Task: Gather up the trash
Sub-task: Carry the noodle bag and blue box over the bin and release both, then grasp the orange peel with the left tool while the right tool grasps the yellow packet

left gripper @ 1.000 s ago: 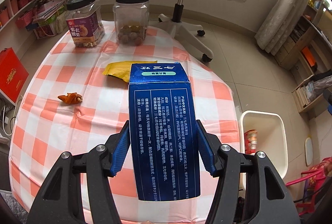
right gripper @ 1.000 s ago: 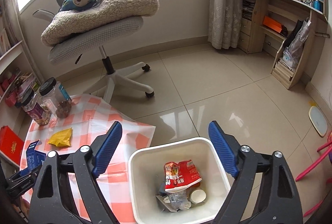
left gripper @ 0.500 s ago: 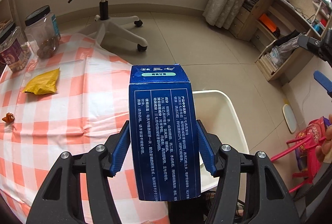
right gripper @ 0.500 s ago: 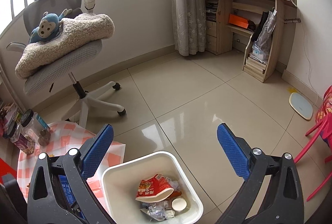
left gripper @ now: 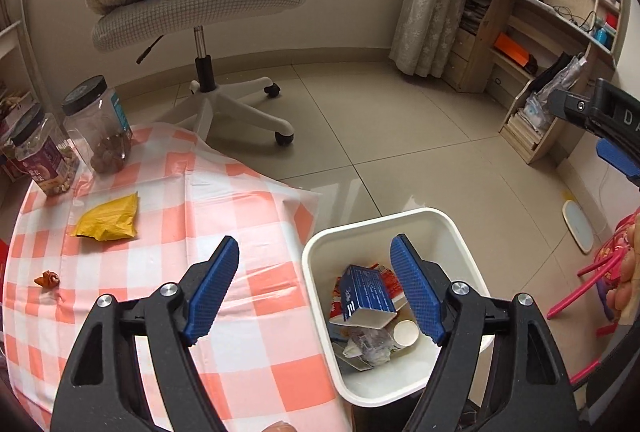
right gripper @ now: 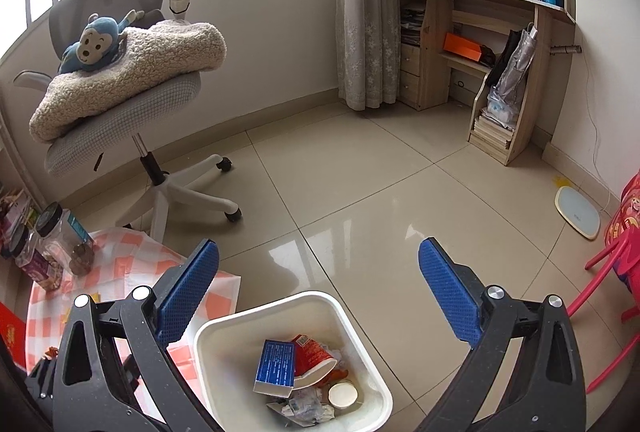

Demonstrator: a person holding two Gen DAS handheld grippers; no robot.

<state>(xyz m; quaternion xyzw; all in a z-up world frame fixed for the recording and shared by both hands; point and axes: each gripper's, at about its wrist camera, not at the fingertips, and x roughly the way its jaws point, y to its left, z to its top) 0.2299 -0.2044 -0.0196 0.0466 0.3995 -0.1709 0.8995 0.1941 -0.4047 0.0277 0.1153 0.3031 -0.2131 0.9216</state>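
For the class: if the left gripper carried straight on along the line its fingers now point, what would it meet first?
Most likely the white bin beside the table: the open left gripper points down at its near rim, with the blue box lying inside just right of that line. Depth is hard to judge.

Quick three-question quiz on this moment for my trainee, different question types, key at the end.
1. True or false: the blue box lies inside the white bin.
2. Which trash remains on the checked tablecloth? A) yellow wrapper and orange scrap B) a paper cup C) nothing
3. Fill in: the left gripper jaws, just opened, hold ____.

Key: 1 true; 2 A; 3 nothing.
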